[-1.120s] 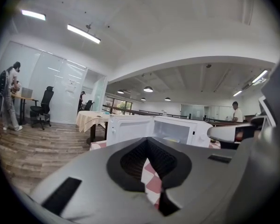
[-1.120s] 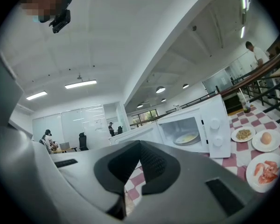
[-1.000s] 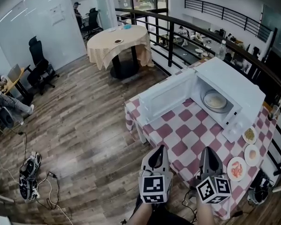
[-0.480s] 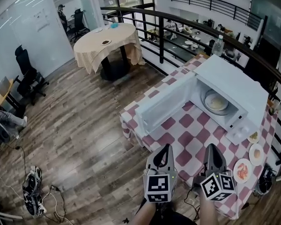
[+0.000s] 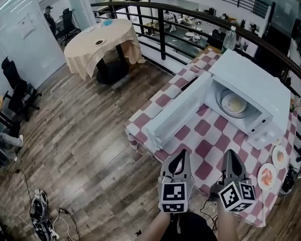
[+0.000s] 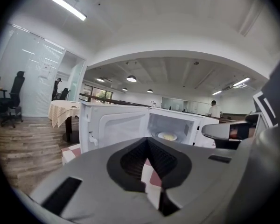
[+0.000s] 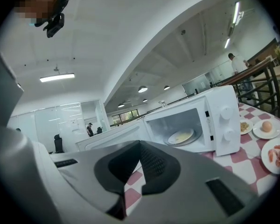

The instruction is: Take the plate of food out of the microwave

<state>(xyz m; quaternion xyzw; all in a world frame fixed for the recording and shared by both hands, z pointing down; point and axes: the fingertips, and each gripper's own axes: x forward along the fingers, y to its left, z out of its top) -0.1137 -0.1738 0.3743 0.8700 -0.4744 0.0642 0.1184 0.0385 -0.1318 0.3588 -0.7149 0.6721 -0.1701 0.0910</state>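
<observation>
I hold both grippers side by side in front of me, near the front edge of the table [image 5: 200, 149]. The left gripper [image 5: 179, 157] has its jaws closed together at the tips, and nothing is between them. The right gripper [image 5: 231, 157] is the same: jaws closed, empty. Neither one touches anything.

The table wears a red and white checked cloth. It stands on a dark wooden floor [image 5: 80, 144], close to a black railing [image 5: 160, 14] with a lower level behind it. On the table is a white microwave [image 5: 253, 84]. Its door [image 5: 178, 117] is swung fully open to the left. The plate of food [image 5: 234, 104] is inside the microwave, lying flat in the middle of the chamber, well apart from both grippers. From the two gripper views the opening is free; only bare cloth lies between the jaws and the plate.

To the right of the microwave, a plate with reddish food [image 5: 267, 176] and another small plate [image 5: 280, 157] lie on the cloth. A bottle [image 5: 229, 39] stands behind the microwave. Farther away I see a round table [image 5: 98, 41] with a beige cloth and some office chairs [image 5: 17, 92].
</observation>
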